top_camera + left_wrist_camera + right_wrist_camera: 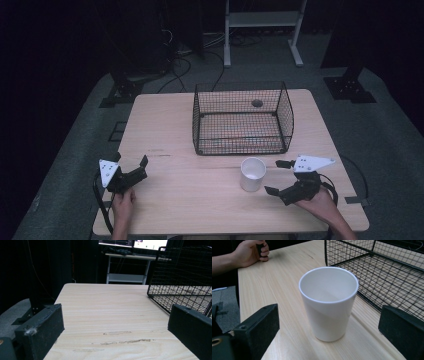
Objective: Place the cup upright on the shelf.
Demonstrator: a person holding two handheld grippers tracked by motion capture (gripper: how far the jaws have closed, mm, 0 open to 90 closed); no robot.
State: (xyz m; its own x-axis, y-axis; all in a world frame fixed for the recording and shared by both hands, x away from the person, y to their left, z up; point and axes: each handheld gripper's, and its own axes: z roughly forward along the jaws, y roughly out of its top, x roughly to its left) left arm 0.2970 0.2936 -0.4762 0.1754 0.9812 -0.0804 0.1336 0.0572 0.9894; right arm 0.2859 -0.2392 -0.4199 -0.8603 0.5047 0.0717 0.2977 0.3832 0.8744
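Nothing grasped yet: white plastic cup [252, 174] stands upright near the empty black wire basket [242, 120]; right tool [278, 176] wide beside it, left tool [132, 166] wide, idle.

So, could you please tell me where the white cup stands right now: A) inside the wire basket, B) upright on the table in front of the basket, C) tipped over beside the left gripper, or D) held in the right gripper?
B: the white cup stands upright on the table, just outside the wire basket.
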